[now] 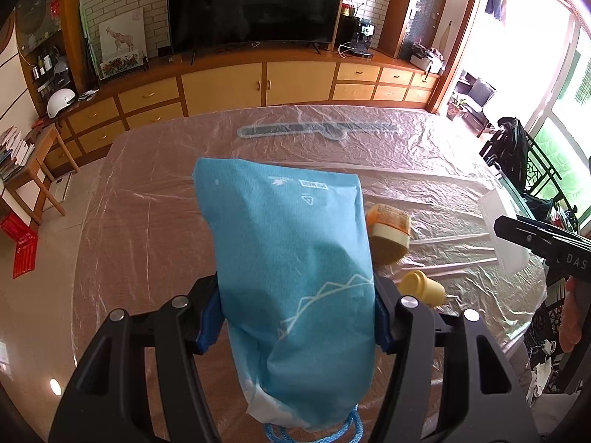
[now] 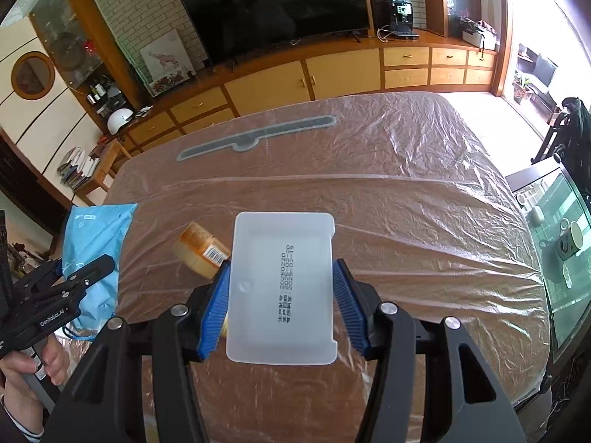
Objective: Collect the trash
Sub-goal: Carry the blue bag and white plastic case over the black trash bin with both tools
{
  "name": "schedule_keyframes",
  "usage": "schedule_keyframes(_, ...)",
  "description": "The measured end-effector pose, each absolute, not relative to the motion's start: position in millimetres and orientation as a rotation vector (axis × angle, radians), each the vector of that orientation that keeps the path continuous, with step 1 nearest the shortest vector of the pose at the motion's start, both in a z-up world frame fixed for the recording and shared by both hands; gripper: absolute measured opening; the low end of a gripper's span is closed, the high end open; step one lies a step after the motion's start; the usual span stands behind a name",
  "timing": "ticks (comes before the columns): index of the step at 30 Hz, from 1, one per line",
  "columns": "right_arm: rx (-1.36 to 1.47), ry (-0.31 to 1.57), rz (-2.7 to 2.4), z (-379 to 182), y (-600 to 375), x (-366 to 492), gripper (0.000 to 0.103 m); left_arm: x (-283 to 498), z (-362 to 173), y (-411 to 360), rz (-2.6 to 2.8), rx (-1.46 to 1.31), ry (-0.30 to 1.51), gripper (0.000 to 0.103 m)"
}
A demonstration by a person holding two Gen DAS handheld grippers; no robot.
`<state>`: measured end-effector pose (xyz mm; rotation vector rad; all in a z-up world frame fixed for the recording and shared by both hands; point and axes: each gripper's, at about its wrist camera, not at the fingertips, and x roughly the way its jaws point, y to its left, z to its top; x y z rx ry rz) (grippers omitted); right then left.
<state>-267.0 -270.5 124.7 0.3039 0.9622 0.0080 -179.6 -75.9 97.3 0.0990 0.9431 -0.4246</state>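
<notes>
My left gripper [image 1: 295, 317] is shut on a blue paper bag [image 1: 291, 258] and holds it upright above the table; the bag also shows in the right wrist view [image 2: 96, 243]. My right gripper [image 2: 280, 291] is shut on a white plastic tray [image 2: 282, 288], bottom side facing the camera; the tray also shows at the right of the left wrist view [image 1: 506, 229]. An orange-labelled jar [image 1: 389, 229] lies on its side on the table, also in the right wrist view [image 2: 199, 251]. A small yellow cup [image 1: 423, 288] lies near it.
The table [image 2: 406, 184] is covered in wrinkled clear plastic film. A grey flat strip [image 2: 258, 134] lies under the film at the far side. A glass side table with cups [image 2: 565, 236] stands at the right. Cabinets and a TV [image 2: 273, 7] line the far wall.
</notes>
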Motion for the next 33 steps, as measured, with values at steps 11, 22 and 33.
schedule_keyframes(11, 0.289, 0.942, 0.116, 143, -256, -308, 0.053, -217, 119, -70, -0.473, 0.095, 0.906, 0.063)
schedule_keyframes(22, 0.248, 0.956, 0.213, 147, -243, -349, 0.053, -267, 119, -72, -0.565, 0.136, 0.921, 0.063)
schedule_keyframes(33, 0.224, 1.02, 0.282, 127, -227, -387, 0.053, -310, 100, -78, -0.681, 0.157, 0.986, 0.063)
